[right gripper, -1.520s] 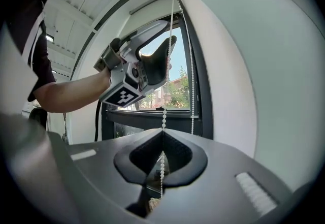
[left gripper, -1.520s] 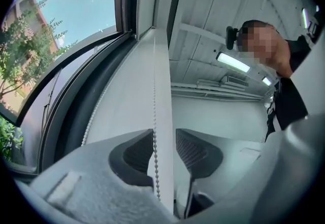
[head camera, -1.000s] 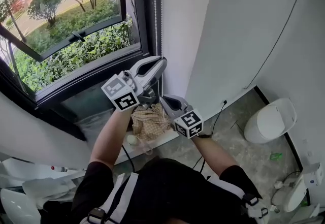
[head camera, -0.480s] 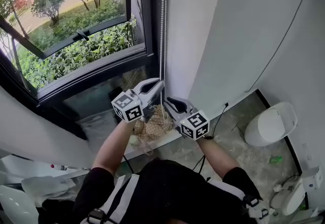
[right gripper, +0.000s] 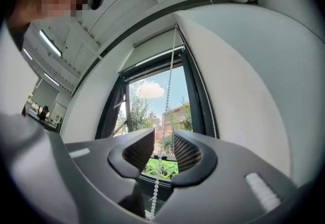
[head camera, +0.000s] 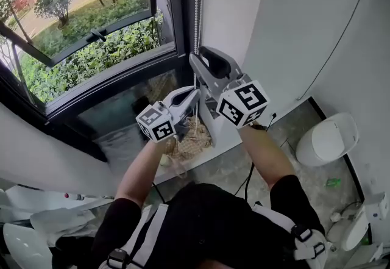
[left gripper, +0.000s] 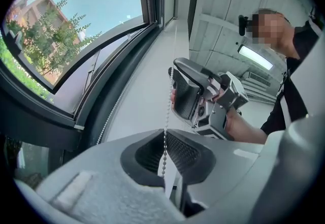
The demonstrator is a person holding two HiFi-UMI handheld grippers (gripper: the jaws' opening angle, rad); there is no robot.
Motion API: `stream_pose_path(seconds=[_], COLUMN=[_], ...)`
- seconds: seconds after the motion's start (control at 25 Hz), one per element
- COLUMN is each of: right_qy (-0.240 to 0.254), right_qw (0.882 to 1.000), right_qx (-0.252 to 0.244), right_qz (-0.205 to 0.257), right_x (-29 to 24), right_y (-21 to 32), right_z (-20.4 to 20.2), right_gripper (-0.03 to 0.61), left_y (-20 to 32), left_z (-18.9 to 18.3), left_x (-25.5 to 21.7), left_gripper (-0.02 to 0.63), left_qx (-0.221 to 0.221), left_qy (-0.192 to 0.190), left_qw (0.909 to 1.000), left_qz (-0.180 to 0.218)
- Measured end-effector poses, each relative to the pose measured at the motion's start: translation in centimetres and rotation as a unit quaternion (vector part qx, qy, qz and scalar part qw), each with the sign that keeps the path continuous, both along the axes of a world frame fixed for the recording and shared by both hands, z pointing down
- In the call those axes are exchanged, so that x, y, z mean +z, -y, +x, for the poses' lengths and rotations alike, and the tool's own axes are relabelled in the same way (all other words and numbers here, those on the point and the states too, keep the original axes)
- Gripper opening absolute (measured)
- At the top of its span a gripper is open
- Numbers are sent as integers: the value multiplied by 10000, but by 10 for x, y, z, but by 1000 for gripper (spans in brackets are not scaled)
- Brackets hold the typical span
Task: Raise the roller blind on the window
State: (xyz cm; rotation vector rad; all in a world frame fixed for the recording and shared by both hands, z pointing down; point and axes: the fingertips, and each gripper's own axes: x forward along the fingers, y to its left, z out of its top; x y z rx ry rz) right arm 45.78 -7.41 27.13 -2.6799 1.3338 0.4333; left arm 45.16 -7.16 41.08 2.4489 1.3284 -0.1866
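A white bead chain (head camera: 196,5) hangs down the right side of the window frame (head camera: 177,30). My left gripper (head camera: 192,94) is shut on the chain, and in its own view the beads (left gripper: 170,91) run up from between its pressed pads (left gripper: 183,154). Above it, my right gripper (head camera: 200,57) has its jaws opening, seen from the left gripper view (left gripper: 195,93) too. In the right gripper view the chain (right gripper: 167,96) passes loosely between the spread jaws (right gripper: 162,152) without touching either pad. The blind's pale roll (right gripper: 152,48) sits at the top of the window.
A woven bag (head camera: 189,139) lies on the low sill below the grippers. A white wall (head camera: 231,11) stands right beside the chain. A toilet (head camera: 326,139) is on the floor at the right, and a black cable (head camera: 341,30) runs down the wall.
The right gripper has climbed from below the left gripper to above it along the chain. The left gripper has dropped a little, still holding the chain.
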Motion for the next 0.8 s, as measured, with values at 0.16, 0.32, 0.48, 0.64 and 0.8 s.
stream_pose_path(seconds=[0.16, 0.32, 0.48, 0.64, 0.8], right_qy=[128, 39, -212, -465, -232], right_qw=[9998, 9996, 9997, 9989, 9995], right_qx=[-67, -123, -78, 100, 137], right_qz=[135, 244, 46, -54, -171], right_x=[-5, -2, -2, 3, 46], right_y=[6, 6, 5, -2, -10], right_z=[4, -3, -5, -6, -10], right_gripper=[76, 18, 11, 8, 8], left_y=[0, 1, 3, -3, -21], left_z=[-2, -3, -2, -2, -8], left_x=[0, 0, 0, 8, 52], left_gripper=[15, 17, 17, 11, 9], left_qx=[-3, -3, -5, 27, 186], left_qy=[6, -8, -5, 56, 426], left_qw=[10000, 10000, 10000, 10000, 9978], left_qz=[-2, 18, 37, 40, 462])
